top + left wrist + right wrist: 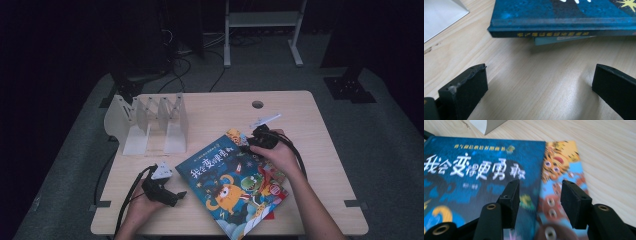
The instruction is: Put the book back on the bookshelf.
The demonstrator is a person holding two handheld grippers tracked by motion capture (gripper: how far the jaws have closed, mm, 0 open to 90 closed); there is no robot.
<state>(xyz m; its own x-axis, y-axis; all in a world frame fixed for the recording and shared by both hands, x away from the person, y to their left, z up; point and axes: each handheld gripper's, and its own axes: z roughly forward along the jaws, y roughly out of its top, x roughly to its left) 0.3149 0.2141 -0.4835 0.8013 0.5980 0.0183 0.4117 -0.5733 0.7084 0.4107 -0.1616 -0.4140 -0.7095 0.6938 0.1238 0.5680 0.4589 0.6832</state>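
the blue book point(227, 187) lies atop another book point(564, 185), near the white rack point(150, 122). right gripper point(540, 195) hovers half open, empty, over its edge; left gripper point(539, 82) wide open, empty, faces the spine. approach the edge squarely.

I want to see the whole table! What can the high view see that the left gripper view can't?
High view alone: the white rack, the table's hole, both hands, the right gripper at the books' far end, and the blue book's monster cover. Left gripper view alone: the blue book's spine with yellow letters, close up, and a thinner book peeking out beneath. Both: the blue book, the table, the open left gripper.
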